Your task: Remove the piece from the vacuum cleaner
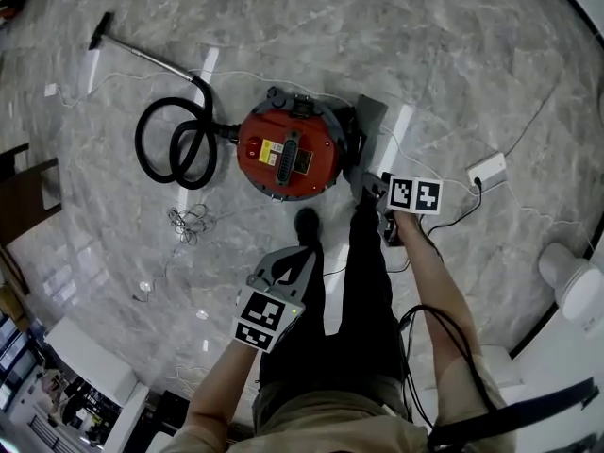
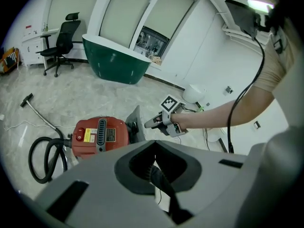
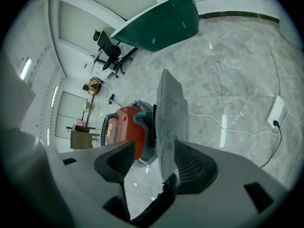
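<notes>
A red canister vacuum cleaner (image 1: 288, 154) (image 2: 99, 134) (image 3: 124, 127) lies on the marble floor. A flat grey piece (image 1: 370, 130) (image 2: 135, 122) (image 3: 171, 122) stands on edge against its right side. My right gripper (image 1: 373, 187) (image 3: 154, 156) is at this piece's near edge, which sits between the jaws close to the right pad. The jaws stand wide and the left pad is clear of it. My left gripper (image 1: 293, 258) (image 2: 154, 141) hangs near the person's legs, shut and empty, well short of the vacuum.
A black hose (image 1: 175, 144) coils left of the vacuum, with its metal wand (image 1: 142, 50) reaching to the far left. A tangled cord (image 1: 189, 223) lies in front. A white power strip (image 1: 488, 170) and cables lie to the right. A black shoe (image 1: 307, 225) stands just before the vacuum.
</notes>
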Motion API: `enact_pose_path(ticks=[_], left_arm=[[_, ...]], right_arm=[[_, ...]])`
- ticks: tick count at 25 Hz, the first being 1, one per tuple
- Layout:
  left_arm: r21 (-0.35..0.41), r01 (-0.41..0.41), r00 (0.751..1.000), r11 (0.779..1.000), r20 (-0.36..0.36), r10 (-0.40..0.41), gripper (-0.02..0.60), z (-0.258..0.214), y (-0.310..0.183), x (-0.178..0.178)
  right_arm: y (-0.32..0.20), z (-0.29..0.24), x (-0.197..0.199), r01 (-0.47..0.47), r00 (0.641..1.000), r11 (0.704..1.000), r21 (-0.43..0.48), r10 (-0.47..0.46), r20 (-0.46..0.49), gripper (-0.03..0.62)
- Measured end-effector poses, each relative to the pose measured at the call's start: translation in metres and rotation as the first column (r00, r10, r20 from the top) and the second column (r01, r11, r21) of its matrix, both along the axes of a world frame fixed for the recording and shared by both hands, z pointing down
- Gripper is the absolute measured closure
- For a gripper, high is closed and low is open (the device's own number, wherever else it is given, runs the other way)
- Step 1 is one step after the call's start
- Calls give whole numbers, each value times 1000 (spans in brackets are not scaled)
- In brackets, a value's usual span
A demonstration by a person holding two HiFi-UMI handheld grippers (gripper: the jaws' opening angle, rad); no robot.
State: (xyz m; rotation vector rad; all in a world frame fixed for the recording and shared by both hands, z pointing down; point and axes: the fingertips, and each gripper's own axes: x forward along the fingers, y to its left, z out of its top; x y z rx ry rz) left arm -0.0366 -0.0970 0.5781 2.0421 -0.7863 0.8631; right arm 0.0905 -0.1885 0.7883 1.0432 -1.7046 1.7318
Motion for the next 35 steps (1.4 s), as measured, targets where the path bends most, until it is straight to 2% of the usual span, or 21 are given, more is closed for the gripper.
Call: enact_pose_path(ticks=[4, 9, 14, 21, 23, 26, 35], left_arm=[[-25, 2, 1000, 1000, 3, -2, 578, 23, 6, 0], [-16, -1, 1000, 1000, 6, 1, 578, 43, -5, 1], [-16, 18, 1000, 1000, 2, -18, 578, 50, -11, -1], [-41, 8, 1000, 999, 10, -8, 578, 59, -6, -4], [-46, 8, 1000, 999, 8, -7, 578, 60, -6, -3], [-54, 4, 1000, 999, 5, -3, 578, 60, -6, -1], [-60, -5, 1000, 998, -1, 5, 578, 63, -6, 7]], right_arm=[[-8, 24, -9, -19, 1000, 1000, -3, 19, 21, 321], [-24, 46, -19, -9, 1000, 1000, -6, 9, 24, 321], [-27, 68, -17, 51, 997, 999, -20, -52, -51, 321], [-26, 72, -17, 85, 996, 996, -39, -85, -8, 324], [-26, 71, -14, 94, 996, 995, -36, -94, -1, 342], [-24, 69, -8, 113, 994, 993, -27, -113, -12, 423], [-23, 69, -7, 137, 990, 991, -12, -137, -22, 435]])
